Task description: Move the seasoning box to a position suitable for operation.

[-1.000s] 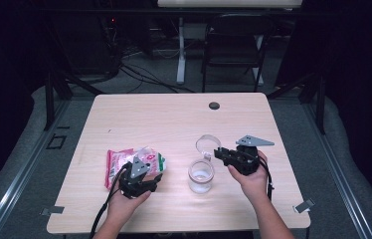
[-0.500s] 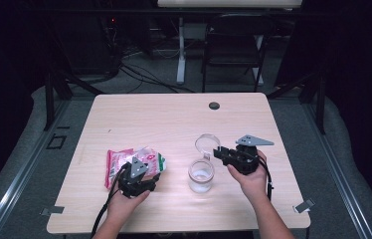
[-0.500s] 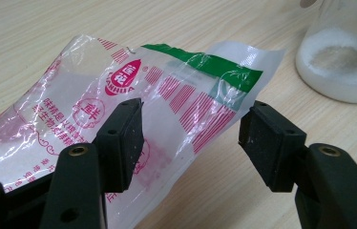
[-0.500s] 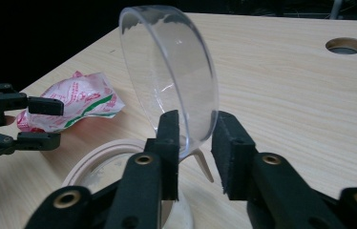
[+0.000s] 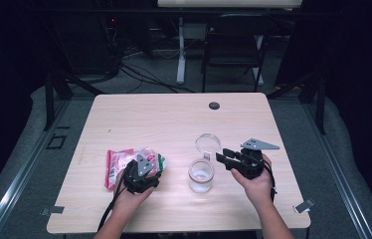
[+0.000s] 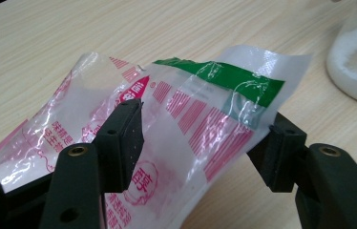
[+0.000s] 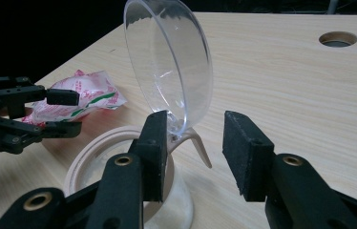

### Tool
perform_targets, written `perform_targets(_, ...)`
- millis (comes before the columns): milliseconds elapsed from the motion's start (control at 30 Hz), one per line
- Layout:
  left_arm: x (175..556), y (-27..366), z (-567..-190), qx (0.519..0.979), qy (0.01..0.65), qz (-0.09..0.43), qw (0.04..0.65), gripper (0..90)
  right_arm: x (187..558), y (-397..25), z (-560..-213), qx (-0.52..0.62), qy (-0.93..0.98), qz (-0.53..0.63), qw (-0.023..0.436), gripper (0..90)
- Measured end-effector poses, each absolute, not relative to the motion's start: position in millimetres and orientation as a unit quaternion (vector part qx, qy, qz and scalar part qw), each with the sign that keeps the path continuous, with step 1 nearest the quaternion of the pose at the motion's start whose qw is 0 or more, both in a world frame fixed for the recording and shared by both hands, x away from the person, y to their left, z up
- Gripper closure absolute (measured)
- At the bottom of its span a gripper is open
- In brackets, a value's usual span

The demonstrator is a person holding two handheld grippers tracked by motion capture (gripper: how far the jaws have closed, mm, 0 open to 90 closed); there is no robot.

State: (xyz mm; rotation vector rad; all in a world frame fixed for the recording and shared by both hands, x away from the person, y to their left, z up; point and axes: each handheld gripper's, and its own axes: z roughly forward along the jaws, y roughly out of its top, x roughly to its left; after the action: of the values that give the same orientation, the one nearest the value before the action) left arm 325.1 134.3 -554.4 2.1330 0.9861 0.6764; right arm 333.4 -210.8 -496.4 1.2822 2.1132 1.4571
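Sachet [image 6: 186, 124], pink-printed with a green seal strip, lay on the desk [image 5: 174, 119] between the spread left tongs [image 6: 200, 143], ready for pinching. Beside it the jar [image 5: 201, 175] stood with its hinged lid [image 7: 169, 67] up, right tongs [image 7: 195, 152] spread at the hinge, probably steadying it for pouring.

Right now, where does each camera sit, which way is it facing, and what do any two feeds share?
High view: above the person's side, looking forward and down on the table; both forearms, left gripper, right gripper.
Left gripper view: along its open jaws at the plastic bag.
Right gripper view: along its open jaws at the jar and its raised clear lid; the other hand's gripper at left.
Shared: bag and jar appear in all three.
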Motion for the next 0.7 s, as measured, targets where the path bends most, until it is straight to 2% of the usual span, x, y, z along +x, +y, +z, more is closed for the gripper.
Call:
perform_targets(233, 333.9, 128.5, -560.1, 0.821, 0.385, 0.284, 0.310, 43.1, 326.3, -216.9, -496.1, 0.445, 0.727, 0.503, 0.144, 60.6)
perform_targets(700, 346.5, 126.3, -563.8, 0.814, 0.416, 0.296, 0.277, 67.4, 317.3, -224.1, -496.8, 0.453, 0.722, 0.500, 0.156, 60.2)
